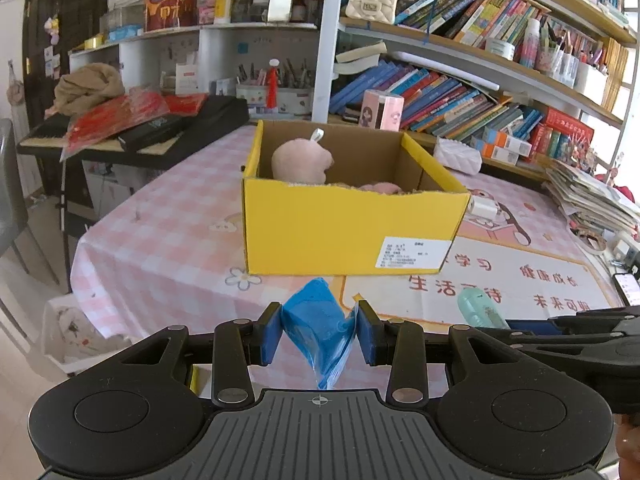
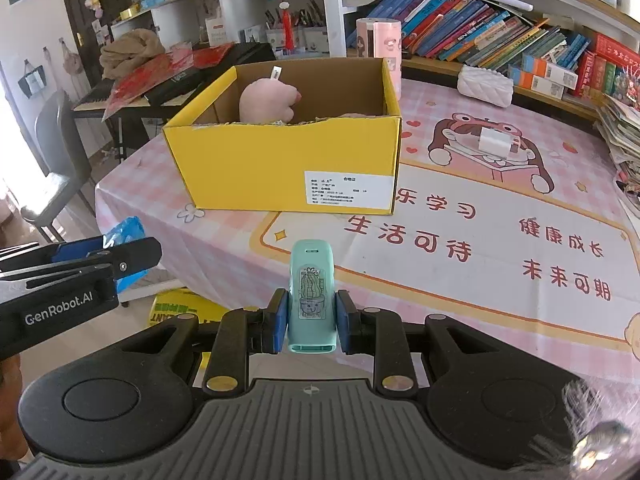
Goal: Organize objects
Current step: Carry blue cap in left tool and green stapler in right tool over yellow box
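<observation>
My left gripper (image 1: 319, 330) is shut on a blue plastic packet (image 1: 316, 320), held above the near edge of the pink checked table (image 1: 160, 232). My right gripper (image 2: 311, 320) is shut on a mint-green device with a cactus sticker (image 2: 310, 288). A yellow cardboard box (image 1: 340, 232) stands ahead of both grippers on the table, with a pink plush toy (image 1: 300, 160) inside. In the right wrist view the same box (image 2: 248, 168) and plush (image 2: 266, 100) lie ahead and slightly left. The left gripper (image 2: 80, 264) with its blue packet (image 2: 126, 232) shows at the left there.
Bookshelves (image 1: 460, 92) packed with books line the back. A white quilted pouch (image 2: 484, 86) and a small white block (image 2: 498, 140) lie on the table right of the box. Stacked papers (image 1: 592, 196) sit at the right edge. A keyboard stand with red items (image 1: 132, 120) stands left.
</observation>
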A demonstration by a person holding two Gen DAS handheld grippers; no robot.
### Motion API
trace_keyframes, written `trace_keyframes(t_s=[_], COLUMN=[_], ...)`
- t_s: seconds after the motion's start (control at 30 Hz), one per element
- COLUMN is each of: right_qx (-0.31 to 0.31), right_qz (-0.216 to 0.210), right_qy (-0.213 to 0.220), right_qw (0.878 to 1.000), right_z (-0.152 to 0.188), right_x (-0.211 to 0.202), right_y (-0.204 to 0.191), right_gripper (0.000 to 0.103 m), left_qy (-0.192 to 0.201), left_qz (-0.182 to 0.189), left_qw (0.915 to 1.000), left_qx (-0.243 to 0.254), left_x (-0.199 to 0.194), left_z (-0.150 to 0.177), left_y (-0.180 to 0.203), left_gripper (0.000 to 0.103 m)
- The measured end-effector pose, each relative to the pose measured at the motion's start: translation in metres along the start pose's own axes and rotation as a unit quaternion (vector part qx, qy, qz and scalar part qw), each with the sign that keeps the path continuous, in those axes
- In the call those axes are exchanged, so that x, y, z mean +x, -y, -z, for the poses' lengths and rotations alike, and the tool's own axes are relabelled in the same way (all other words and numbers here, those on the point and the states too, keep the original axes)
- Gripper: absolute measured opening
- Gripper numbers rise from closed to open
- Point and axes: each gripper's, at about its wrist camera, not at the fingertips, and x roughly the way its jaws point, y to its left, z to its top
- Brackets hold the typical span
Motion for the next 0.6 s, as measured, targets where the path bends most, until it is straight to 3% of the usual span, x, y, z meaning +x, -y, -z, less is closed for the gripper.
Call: trace_keyframes(t_s=[0.23, 0.6], right_qx=[-0.013, -0.057], right_qz=[0.002, -0.012], right_qy=[0.043, 0.094], right_qw=[0.999, 0.994], right_z=[-0.029, -0.111], right_x=[0.005, 0.04], right_y=[0.002, 0.016], right_gripper=[0.023, 0.023], left_qy=[0.04, 0.081], left_qz=[-0.011, -0.038], left_qw=[0.9989, 0.996], left_qx=[0.02, 0.003], left_x=[0.008, 0.057], left_z=[-0.03, -0.09], left_y=[0.005, 0.017], left_gripper=[0.037, 0.037])
